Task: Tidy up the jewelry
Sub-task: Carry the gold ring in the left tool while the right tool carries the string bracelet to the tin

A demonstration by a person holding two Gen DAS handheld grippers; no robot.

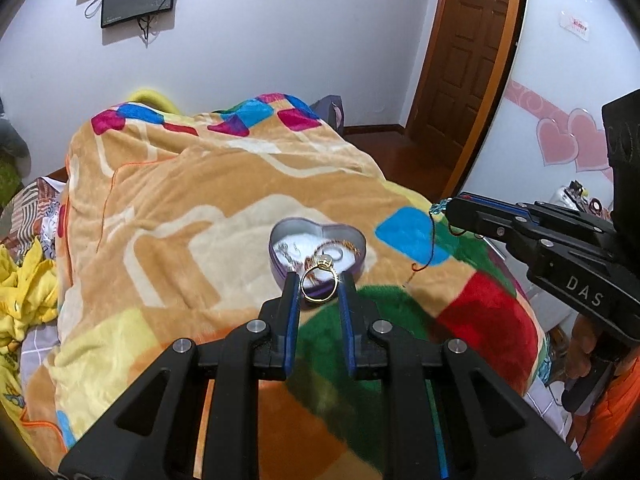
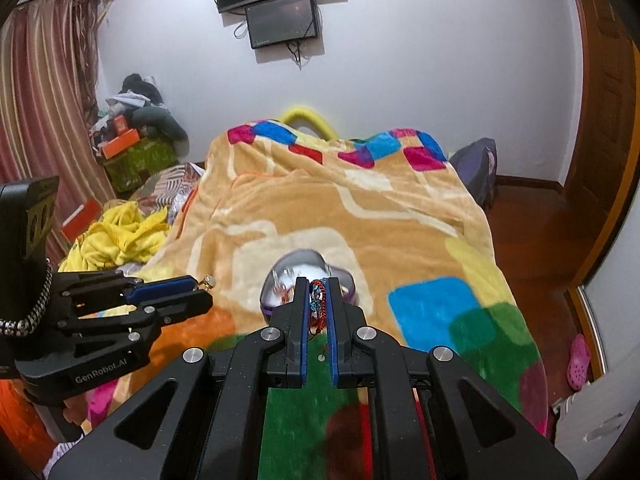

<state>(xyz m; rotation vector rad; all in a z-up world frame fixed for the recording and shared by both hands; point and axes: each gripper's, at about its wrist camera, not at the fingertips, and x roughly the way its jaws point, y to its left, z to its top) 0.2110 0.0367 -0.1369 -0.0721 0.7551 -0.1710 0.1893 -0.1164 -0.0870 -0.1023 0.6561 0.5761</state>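
A fleece blanket (image 1: pixel 208 216) in tan, cream and coloured blocks covers the bed beneath and ahead of both claws. A yellow curved foam piece (image 2: pixel 308 118) shows at the far end of the blanket, ahead of the claws. Two dark screens (image 2: pixel 282 20) hang on the white wall straight ahead, cables trailing below. A brown wooden door (image 1: pixel 468 52) stands ahead and to the right. Crumpled yellow cloth (image 2: pixel 120 236) lies left of the blanket. Piled clothes and boxes (image 2: pixel 132 128) sit farther left, beside a striped curtain (image 2: pixel 44 100). Pink heart decals (image 1: pixel 568 140) mark the right-hand panel. A pink clog (image 2: pixel 578 362) lies on the wooden floor to the right.
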